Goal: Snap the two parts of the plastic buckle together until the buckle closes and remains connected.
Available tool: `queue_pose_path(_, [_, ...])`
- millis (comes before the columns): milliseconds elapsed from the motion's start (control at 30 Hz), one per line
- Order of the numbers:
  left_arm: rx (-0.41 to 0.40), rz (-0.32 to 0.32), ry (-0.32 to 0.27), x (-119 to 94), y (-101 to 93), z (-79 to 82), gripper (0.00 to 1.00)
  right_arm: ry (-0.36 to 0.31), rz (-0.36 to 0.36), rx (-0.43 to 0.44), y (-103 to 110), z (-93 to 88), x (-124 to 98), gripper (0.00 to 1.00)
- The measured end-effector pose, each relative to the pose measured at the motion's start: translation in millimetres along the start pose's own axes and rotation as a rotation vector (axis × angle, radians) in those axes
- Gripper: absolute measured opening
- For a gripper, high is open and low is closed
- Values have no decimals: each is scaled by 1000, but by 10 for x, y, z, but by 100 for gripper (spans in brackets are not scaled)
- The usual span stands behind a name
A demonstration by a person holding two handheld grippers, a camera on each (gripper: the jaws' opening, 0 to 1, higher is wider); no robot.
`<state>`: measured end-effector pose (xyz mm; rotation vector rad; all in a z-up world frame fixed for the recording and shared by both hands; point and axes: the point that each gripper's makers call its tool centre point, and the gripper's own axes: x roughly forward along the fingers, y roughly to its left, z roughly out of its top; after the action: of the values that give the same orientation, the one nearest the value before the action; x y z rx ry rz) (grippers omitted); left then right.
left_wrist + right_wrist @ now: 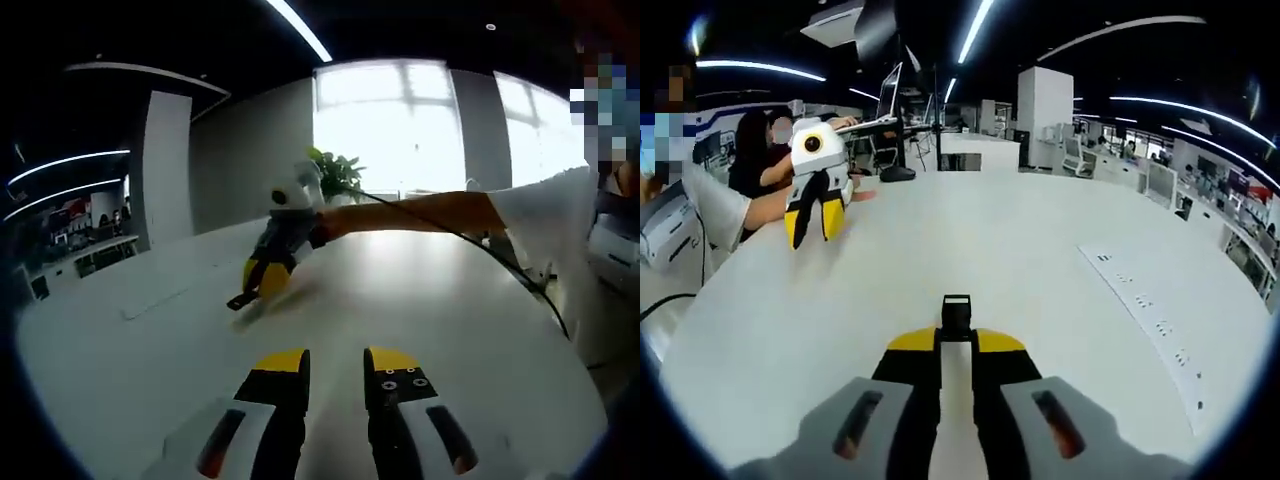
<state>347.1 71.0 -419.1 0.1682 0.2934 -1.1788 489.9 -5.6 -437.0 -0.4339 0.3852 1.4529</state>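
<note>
A small black plastic buckle piece [957,314] sticks out from between the yellow tips of my right gripper [957,338], which is shut on it just above the white table [1040,240]. In the left gripper view the right gripper [262,285] reaches in from the right on a person's arm, with the black buckle piece [239,300] at its tips close to the table. I cannot tell whether it is one part or both. My left gripper [338,362] is open with nothing between its jaws. Seen from the right gripper view, the left gripper [812,232] hangs at the far left, fingers apart.
A flush strip of sockets [1140,300] runs along the table's right side. A black cable [500,262] trails from the right gripper over the table. A seated person [758,150] and a laptop [885,100] are at the far edge. A plant [335,172] stands by the window.
</note>
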Motion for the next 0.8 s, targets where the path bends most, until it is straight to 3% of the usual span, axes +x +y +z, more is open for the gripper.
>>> queue_pose_path(300, [0, 6, -1, 5, -9, 9, 21, 37, 17, -5, 106, -77, 85, 8])
queue_pose_path(800, [5, 9, 9, 25, -17, -13, 21, 58, -6, -13, 68, -175, 67, 10])
